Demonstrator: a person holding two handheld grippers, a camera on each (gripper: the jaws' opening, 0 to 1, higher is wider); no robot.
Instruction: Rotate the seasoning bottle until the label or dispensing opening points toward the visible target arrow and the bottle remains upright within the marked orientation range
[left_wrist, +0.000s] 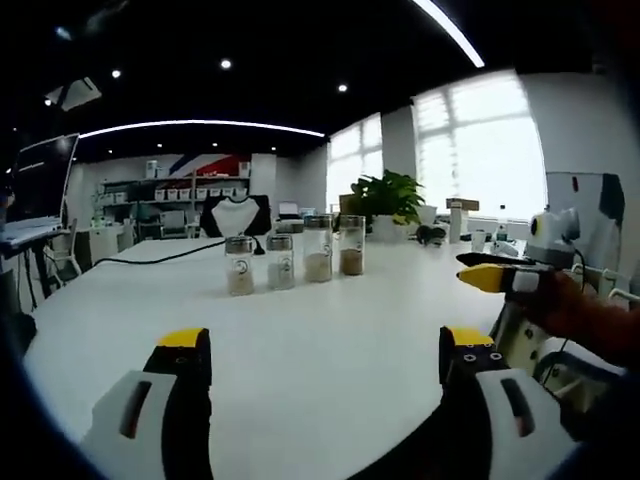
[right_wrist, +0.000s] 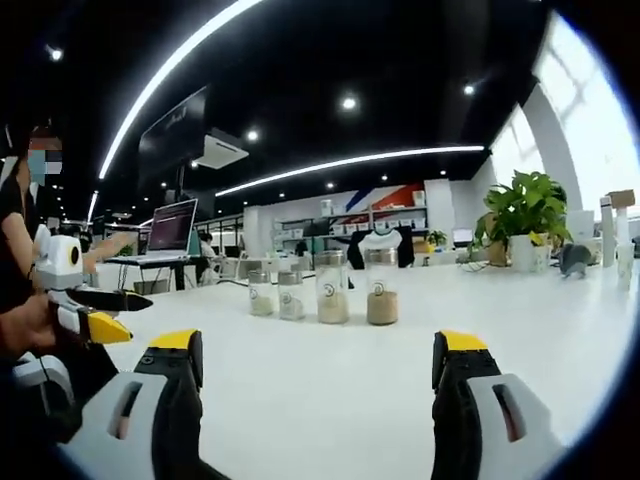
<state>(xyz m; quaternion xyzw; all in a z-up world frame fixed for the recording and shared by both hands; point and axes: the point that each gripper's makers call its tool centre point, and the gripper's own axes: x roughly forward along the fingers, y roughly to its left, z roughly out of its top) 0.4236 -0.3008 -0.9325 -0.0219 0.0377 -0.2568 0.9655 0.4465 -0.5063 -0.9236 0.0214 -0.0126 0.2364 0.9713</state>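
Bottles, four of them (left_wrist: 295, 262), are standing upright in a row out on the white table (left_wrist: 330, 370), well ahead of both grippers. Left gripper (left_wrist: 325, 352) is hanging over bare tabletop with its jaws spread wide, gripping nothing. Right gripper (right_wrist: 315, 358) is doing the same, jaws apart and empty, bottles (right_wrist: 322, 288) sitting beyond it. A potted plant (right_wrist: 522, 218) is sitting further back.

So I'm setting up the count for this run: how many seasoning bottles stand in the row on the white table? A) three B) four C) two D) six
B: four seasoning bottles stand side by side on the white table, two shorter, two taller.
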